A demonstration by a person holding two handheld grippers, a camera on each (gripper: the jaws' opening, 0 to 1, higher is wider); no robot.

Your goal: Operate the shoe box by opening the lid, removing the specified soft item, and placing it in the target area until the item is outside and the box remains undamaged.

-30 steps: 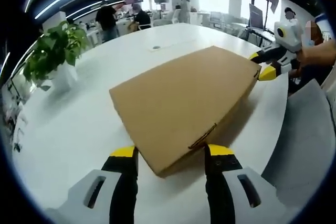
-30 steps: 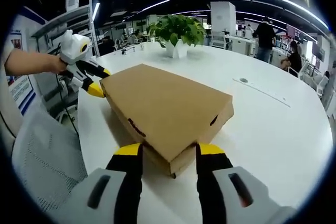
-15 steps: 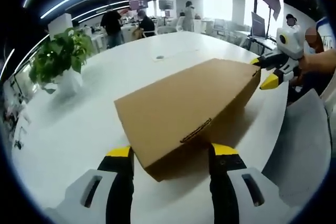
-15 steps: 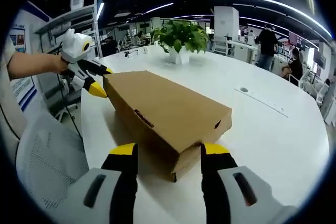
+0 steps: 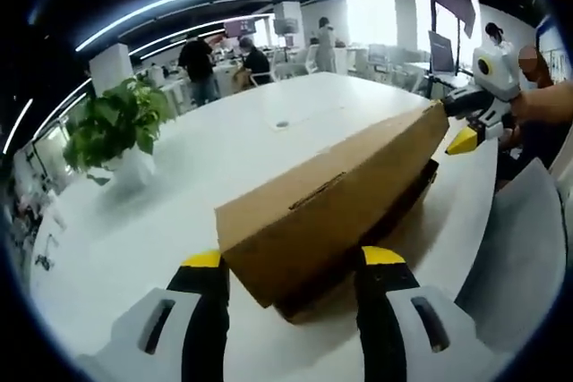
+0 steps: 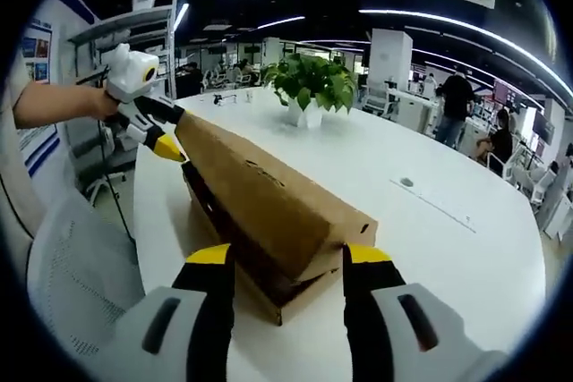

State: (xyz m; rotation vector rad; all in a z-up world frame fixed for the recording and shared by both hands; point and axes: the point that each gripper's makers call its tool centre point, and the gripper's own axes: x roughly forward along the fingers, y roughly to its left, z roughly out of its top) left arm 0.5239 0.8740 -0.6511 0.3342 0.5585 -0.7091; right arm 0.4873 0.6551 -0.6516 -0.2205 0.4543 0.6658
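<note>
Sitting on the round white worktop (image 6: pixel 430 248), the brown cardboard shoe box (image 5: pixel 336 207) has its lid (image 6: pixel 269 190) tilted up; left claw (image 5: pixel 291 261) and right claw (image 6: pixel 288 257) each straddle a lid corner, jaws apart.

The shoe box (image 5: pixel 331 212) is plain brown cardboard with a matt, slightly fibrous paper surface; its raised lid (image 6: pixel 269 190) has the same dull finish. The worktop (image 5: pixel 134 248) is white, smooth and faintly glossy, catching soft reflections of the ceiling lights. The left tool (image 5: pixel 291 266) and right tool (image 6: pixel 291 261) look like moulded plastic: pale grey bodies, black jaws with yellow tips, a low satin sheen. A grey mesh chair back (image 6: pixel 76 266) looks like woven fabric.
</note>
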